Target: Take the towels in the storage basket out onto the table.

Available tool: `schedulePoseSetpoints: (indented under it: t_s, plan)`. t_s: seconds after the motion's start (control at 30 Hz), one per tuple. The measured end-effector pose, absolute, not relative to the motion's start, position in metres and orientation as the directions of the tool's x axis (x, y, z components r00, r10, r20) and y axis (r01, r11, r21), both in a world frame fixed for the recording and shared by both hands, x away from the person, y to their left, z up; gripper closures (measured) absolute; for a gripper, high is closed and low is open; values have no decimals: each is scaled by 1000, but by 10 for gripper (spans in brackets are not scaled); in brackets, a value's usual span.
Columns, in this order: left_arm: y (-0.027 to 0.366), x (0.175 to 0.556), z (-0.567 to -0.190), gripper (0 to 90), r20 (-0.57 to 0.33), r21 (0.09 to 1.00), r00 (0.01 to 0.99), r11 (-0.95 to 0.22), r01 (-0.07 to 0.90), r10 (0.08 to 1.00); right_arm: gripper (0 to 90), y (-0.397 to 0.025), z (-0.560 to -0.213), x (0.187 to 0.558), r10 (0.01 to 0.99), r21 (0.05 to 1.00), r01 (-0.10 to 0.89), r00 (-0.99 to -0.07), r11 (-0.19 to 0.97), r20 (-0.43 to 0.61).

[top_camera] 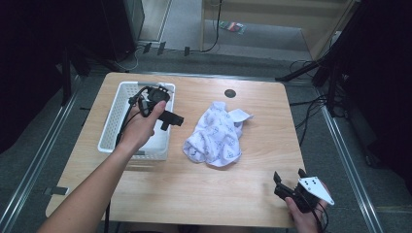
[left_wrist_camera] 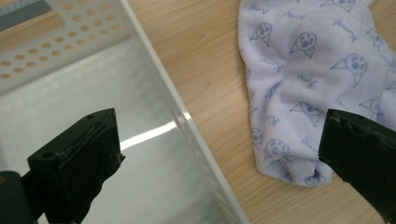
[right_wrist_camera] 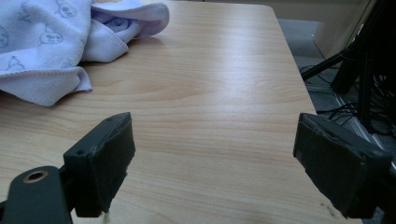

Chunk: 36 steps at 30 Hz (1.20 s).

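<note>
A person's left gripper [top_camera: 167, 116] hovered over the white basket [top_camera: 112, 116] at the table's [top_camera: 262, 121] nine o'clock side, jaws spread wide and empty, aimed toward a crumpled, cartoon-printed cloth [top_camera: 216, 136] lying near the centre. The right gripper [top_camera: 286, 187], also gaping and holding nothing, waited at five o'clock, well apart from the cloth. A clean pickup would likely call for lowering the left jaws astride a thick fold at the cloth's nine o'clock edge before closing.
</note>
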<state>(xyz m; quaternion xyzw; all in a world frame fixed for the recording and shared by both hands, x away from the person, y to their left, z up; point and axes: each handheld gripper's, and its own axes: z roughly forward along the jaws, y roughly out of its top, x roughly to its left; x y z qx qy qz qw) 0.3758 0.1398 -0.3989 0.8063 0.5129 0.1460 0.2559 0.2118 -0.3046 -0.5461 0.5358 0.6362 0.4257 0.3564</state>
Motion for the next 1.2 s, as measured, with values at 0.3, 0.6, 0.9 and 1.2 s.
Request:
schedulePoseSetpoints:
  t_s: [0.3,0.6,0.9,1.2]
  plan:
    - [175,355,-402,0,-53,649,376,-254,717,925,127,-304,-546,212,985,923,378,-173,67,-1]
    - [198,330,-409,0,-13,709,335,-228,668,942,127,-304,-546,212,985,923,379,-174,71,-5]
    - [221,306,-418,0,-27,761,309,-180,623,951,127,-304,-546,212,985,923,379,-173,72,-6]
    - [242,278,-433,0,-15,808,280,-154,569,960,127,-304,-546,212,985,923,379,-173,72,-6]
